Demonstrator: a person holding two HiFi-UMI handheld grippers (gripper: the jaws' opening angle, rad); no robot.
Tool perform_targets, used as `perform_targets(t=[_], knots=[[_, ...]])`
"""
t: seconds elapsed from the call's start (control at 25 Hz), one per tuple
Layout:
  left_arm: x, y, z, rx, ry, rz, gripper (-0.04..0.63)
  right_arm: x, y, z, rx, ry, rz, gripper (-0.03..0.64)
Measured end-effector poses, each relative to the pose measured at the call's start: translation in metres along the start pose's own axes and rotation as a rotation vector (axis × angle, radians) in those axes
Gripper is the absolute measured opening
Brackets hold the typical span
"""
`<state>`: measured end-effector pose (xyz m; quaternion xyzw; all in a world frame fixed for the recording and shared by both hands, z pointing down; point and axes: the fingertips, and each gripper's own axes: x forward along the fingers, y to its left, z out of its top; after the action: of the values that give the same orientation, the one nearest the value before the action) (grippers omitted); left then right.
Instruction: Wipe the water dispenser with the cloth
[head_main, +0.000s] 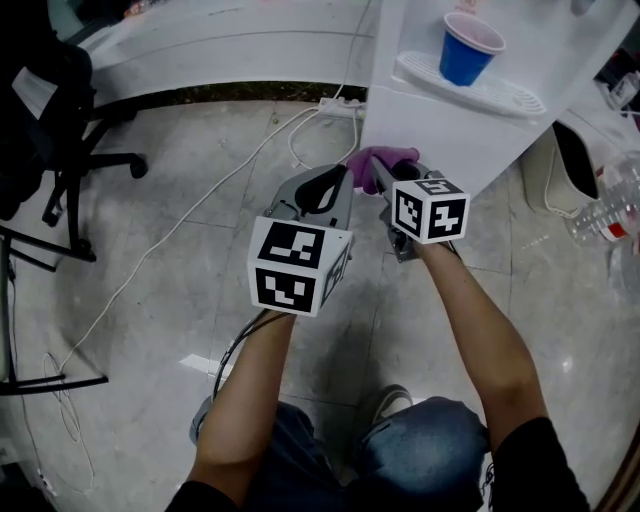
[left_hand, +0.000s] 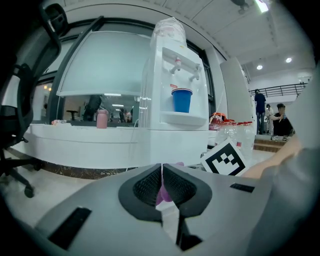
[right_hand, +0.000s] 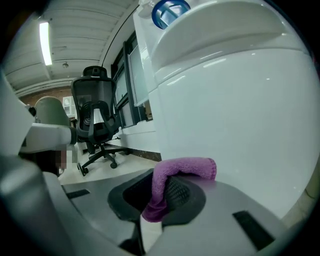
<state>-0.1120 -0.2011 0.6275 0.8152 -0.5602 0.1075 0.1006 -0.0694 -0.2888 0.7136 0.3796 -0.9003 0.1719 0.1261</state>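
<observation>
The white water dispenser (head_main: 440, 135) stands at the upper right, with a blue cup (head_main: 468, 50) on its drip tray. My right gripper (head_main: 385, 178) is shut on a purple cloth (head_main: 392, 157), right at the dispenser's lower front panel. In the right gripper view the cloth (right_hand: 182, 167) drapes over one finger, pinched between the jaws of my right gripper (right_hand: 160, 187), close to the dispenser wall (right_hand: 240, 100). My left gripper (head_main: 338, 182) hangs just left of it, shut and empty. In the left gripper view my left gripper (left_hand: 162, 182) faces the dispenser (left_hand: 175, 115) and cup (left_hand: 181, 100).
A black office chair (head_main: 60, 120) stands at the left. A white cable (head_main: 200, 220) runs over the tiled floor to a power strip (head_main: 340, 105). Plastic bottles (head_main: 610, 210) lie right of the dispenser. A white counter (left_hand: 80, 142) runs along the back.
</observation>
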Motion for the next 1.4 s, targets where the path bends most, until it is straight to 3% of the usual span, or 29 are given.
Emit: perform_targets(t=[0.84,1.4], knots=[[0.047,-0.053,-0.003,0.005,0.020,-0.083,0.032,-0.084,-0.114,-0.035,0.012,0.054,-0.199,0.046],[0.080,-0.100,-0.016,0.050,0.068,-0.160,0.032,-0.150,-0.190,-0.038,0.053,0.054,-0.342,0.046]])
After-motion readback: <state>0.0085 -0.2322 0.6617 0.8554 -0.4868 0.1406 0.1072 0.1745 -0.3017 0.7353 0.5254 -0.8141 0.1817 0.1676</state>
